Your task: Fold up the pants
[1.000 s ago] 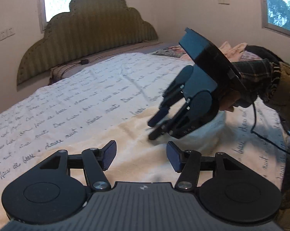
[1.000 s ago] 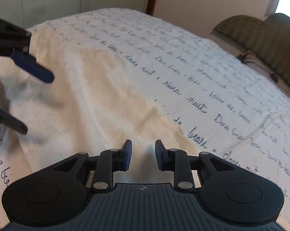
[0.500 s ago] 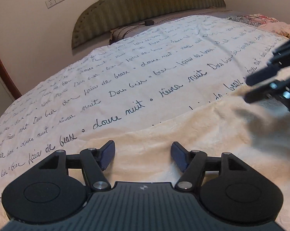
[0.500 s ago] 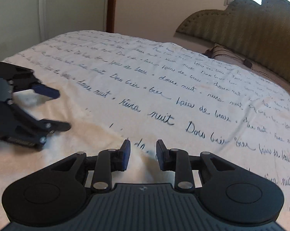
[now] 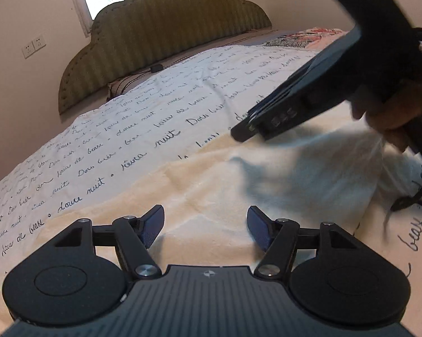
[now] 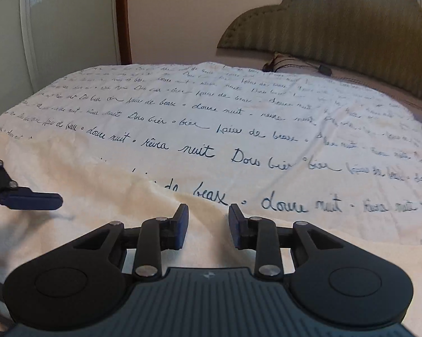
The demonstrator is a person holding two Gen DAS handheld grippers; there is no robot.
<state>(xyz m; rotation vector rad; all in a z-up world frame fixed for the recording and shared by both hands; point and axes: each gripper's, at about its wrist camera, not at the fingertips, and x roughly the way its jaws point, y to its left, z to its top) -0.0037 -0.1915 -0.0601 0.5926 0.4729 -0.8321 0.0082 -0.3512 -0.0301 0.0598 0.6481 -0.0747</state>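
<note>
So I've got the pants spread out on the bed, cream coloured, fuzzy-looking fabric lying on top of that bedspread with the handwriting print. They sit right under both grippers, along the near edge of the bed.

Left gripper hovers low over the cloth with its jaws spread wide and nothing between them. Right gripper has its jaws parted too, a narrower gap, also empty, pointing at the far edge of the pants where the fabric meets the printed lettering.

My read on handling: this stuff looks soft, floppy and light, probably fleece or plush. It won't hold a shape, so one pinch point will just drag a bunch up and the rest will sag. Doesn't look slippery, the nap should give the pads decent bite. Nothing fragile here.

I'd pinch right at an edge or corner, both layers together, one gripper at each end of the same edge, so it lifts as a straight line. I can't tell from here which end is the waistband.
</note>
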